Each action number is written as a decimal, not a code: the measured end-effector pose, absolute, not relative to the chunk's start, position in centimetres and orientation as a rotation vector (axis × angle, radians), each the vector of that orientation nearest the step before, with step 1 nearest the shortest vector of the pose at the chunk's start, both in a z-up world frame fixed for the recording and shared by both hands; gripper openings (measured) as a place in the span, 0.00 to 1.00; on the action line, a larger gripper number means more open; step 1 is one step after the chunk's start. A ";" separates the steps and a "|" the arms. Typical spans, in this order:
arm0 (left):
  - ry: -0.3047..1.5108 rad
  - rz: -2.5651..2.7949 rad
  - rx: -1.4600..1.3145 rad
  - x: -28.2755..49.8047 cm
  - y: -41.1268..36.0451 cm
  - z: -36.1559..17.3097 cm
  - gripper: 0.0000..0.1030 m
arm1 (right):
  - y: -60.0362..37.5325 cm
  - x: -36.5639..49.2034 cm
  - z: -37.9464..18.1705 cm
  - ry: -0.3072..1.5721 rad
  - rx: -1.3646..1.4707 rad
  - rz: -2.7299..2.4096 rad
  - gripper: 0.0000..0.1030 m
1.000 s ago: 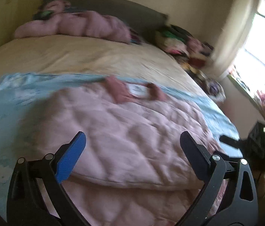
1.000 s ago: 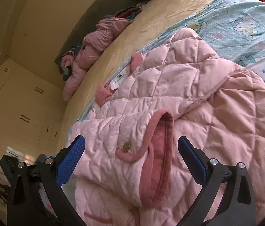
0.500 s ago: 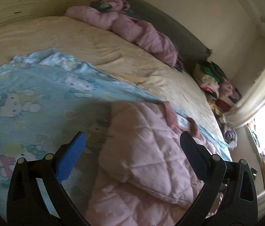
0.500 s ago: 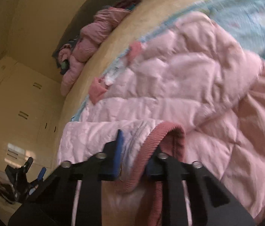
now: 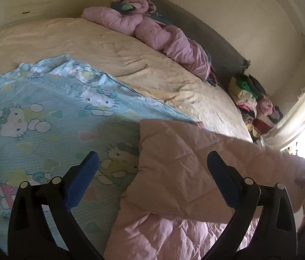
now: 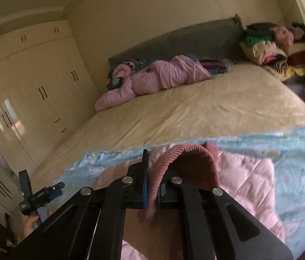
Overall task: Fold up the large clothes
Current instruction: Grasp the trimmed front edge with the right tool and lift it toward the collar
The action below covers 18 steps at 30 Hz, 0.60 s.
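Note:
A pink quilted jacket (image 5: 174, 169) lies on a light blue Hello Kitty sheet (image 5: 44, 112) on the bed. My left gripper (image 5: 152, 169) is open and empty, hovering over the jacket's left edge. My right gripper (image 6: 151, 186) is shut on the jacket's dark pink ribbed cuff (image 6: 187, 158) and holds the sleeve lifted above the jacket's body (image 6: 245, 177). The raised sleeve stretches across the right of the left wrist view (image 5: 249, 151).
A beige bedspread (image 6: 195, 112) covers the far half of the bed. A rolled pink quilt (image 6: 152, 78) lies by the grey headboard (image 6: 174, 41). A pile of clothes (image 6: 265, 43) sits at the far right corner. Wardrobes (image 6: 33, 82) line the left wall.
My right gripper closed on the ribbed cuff and lifted the sleeve up. My left gripper swung left, off the jacket's middle towards its left edge, staying open.

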<state>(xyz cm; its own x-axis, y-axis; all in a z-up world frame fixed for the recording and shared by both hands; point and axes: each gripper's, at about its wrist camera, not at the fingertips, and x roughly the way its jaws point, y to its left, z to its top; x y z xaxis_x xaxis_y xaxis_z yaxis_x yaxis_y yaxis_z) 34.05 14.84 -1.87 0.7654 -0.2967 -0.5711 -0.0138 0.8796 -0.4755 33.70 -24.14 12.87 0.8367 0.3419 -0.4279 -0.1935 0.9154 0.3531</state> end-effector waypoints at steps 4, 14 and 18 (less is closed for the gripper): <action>0.705 -0.186 -0.409 34.5 12.3 -2.2 0.91 | -24.7 34.6 12.8 0.514 0.268 0.250 0.05; 0.696 -0.311 -0.254 35.0 6.3 -3.2 0.91 | -26.2 35.8 9.5 0.560 0.256 0.161 0.05; 0.745 -0.333 -0.201 35.4 4.8 -4.4 0.84 | -26.9 36.4 7.8 0.592 0.273 0.139 0.05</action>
<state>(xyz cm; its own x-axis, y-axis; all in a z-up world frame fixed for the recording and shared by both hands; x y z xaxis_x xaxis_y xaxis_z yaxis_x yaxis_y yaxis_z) 35.43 4.81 -4.38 0.6861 -0.3653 -0.6291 0.2243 0.9289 -0.2947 36.36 -26.91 7.83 0.8221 0.2069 -0.5304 -0.0511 0.9547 0.2931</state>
